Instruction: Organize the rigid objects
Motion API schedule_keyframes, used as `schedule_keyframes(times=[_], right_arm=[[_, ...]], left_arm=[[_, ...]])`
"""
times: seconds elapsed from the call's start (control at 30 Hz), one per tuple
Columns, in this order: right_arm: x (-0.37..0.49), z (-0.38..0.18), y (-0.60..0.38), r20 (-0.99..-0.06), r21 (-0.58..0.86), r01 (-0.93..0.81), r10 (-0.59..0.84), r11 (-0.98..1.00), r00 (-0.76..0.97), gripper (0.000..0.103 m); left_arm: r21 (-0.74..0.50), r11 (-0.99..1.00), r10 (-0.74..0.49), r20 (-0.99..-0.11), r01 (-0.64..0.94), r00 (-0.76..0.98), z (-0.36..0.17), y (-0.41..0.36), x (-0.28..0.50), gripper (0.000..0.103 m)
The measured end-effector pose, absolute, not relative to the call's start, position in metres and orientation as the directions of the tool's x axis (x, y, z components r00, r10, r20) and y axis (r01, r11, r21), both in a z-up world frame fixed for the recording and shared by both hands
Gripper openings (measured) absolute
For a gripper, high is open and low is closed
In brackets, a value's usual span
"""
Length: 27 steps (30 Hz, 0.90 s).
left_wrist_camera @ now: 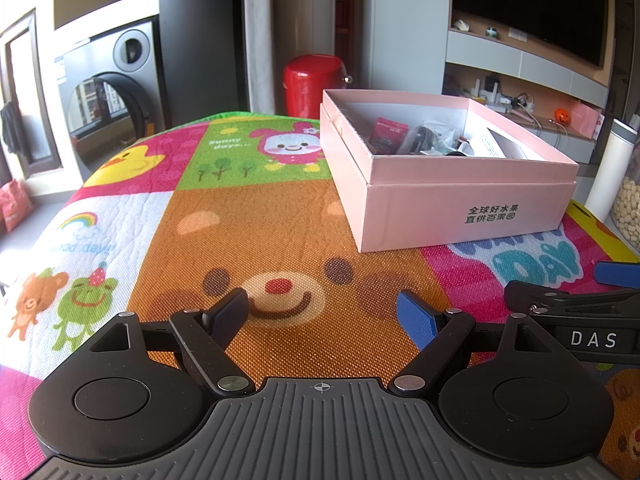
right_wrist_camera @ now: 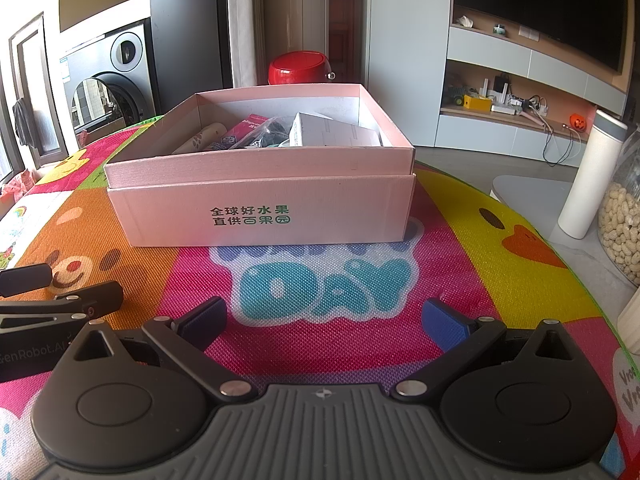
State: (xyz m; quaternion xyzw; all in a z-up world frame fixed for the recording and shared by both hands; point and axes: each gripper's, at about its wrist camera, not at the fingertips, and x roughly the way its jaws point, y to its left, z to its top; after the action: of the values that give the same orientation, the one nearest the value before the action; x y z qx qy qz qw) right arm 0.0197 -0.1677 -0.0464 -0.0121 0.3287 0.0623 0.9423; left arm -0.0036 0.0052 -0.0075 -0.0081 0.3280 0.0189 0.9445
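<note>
Both grippers, left [left_wrist_camera: 322, 316] and right [right_wrist_camera: 324, 322], spread wide, empty, low over mat [right_wrist_camera: 460, 240]. Pink box [right_wrist_camera: 260, 204] crammed; careless reach could spill contents.

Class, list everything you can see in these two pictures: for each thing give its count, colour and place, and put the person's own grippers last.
Box: one, pink, open, on the mat.
Box contents: white carton, red packet, bagged dark items, beige stick.
Play mat: one, multicoloured cartoons, covering the surface.
Bin: one, red, behind the mat.
Washing machine: one, grey, far left.
Jar of peanuts: one, clear, right edge.
Cylinder: one, white, beside the jar.
Television: one, black, upper right.
Left gripper: open, empty.
Right gripper: open, empty.
</note>
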Motion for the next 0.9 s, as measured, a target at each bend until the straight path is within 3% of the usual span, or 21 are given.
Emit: schedule_keyframes(times=[0.9], right_arm=[[0.0200,-0.0467,-0.1673,-0.621,0.019,-0.125,0.110,0.992,0.776,0.103]], left_arm=[[-0.004,0.999,0.026,-0.622,-0.036,0.782,-0.0075,0.0056,-0.0033,0.087]])
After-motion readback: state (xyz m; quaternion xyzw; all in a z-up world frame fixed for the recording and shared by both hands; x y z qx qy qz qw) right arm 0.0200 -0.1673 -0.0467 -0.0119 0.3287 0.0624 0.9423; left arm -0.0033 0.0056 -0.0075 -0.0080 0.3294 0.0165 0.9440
